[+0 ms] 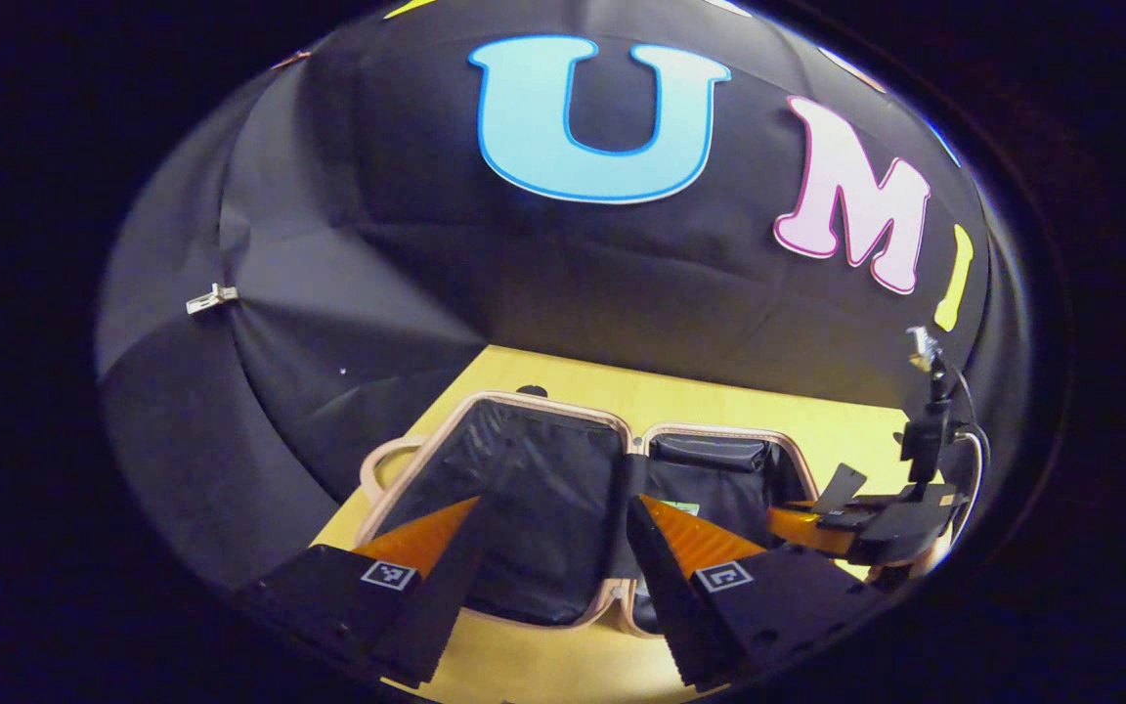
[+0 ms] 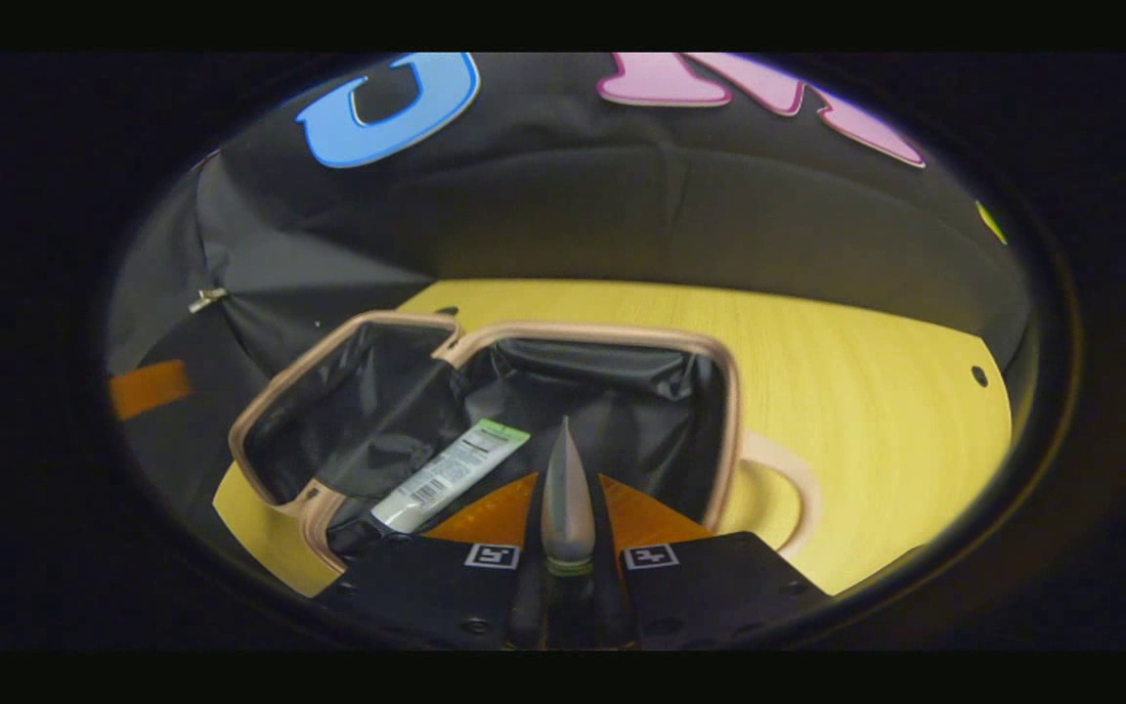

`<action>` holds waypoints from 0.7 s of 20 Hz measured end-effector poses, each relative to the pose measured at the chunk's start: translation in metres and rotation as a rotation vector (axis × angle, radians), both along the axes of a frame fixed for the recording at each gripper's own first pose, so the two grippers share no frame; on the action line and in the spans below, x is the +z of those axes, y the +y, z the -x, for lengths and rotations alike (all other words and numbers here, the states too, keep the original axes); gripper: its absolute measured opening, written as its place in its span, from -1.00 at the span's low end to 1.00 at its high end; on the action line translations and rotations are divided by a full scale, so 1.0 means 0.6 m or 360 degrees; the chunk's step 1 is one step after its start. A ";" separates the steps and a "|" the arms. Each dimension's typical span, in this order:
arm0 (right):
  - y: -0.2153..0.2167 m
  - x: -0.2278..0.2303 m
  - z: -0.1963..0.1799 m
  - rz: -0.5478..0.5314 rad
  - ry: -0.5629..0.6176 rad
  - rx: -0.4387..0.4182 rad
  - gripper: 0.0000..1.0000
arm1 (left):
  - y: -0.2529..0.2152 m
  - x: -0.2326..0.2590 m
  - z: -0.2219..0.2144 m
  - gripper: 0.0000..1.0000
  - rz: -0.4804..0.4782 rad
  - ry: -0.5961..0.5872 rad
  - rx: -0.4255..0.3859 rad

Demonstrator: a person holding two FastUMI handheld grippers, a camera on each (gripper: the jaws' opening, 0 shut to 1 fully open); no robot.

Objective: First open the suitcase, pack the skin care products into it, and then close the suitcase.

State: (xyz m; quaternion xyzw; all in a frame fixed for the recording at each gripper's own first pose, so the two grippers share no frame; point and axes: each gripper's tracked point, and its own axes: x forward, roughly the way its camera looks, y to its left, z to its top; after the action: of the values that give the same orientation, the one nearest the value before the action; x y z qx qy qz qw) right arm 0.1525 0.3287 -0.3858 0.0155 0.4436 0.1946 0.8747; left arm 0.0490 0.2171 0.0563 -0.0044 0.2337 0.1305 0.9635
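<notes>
Left gripper view, left to right: clip (image 1: 211,298) pinned on the black booth cloth, then the yellow wooden table (image 1: 719,396). The suitcase (image 1: 514,406) lies open flat on it, pinkish rim, black lining, handle (image 1: 379,460) at its left end. Left gripper (image 1: 558,523) hangs above the left half, fingers spread wide apart, nothing between them. In the right half a small bit of a green-labelled item (image 1: 685,508) peeks past the right finger. Far right, the right gripper (image 1: 817,523) reaches over the right half's edge; a cable runs up behind it.

Right gripper view, left to right: suitcase (image 2: 485,332) open on the table (image 2: 866,391), both halves lined black. A white tube with green end (image 2: 451,471) lies flat inside the nearer half, printed side up, near the hinge. The right gripper (image 2: 568,504) is clenched on a silver tube (image 2: 566,499), both fingers pressing its sides, crimped tip pointing forward over the same half, green band near the fingers. Suitcase handle (image 2: 783,489) sticks out on the right, resting on the table.
</notes>
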 end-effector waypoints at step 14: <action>0.039 0.079 0.030 0.0081 -0.0154 -0.0041 0.96 | 0.265 0.033 0.060 0.82 -0.0105 -0.0218 0.0297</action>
State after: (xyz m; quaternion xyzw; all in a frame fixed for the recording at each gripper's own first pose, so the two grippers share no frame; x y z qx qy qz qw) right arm 0.1347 0.3520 -0.3384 -0.0105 0.4053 0.1725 0.8977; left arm 0.0132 0.3763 0.0761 -0.0035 0.1614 0.2265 0.9605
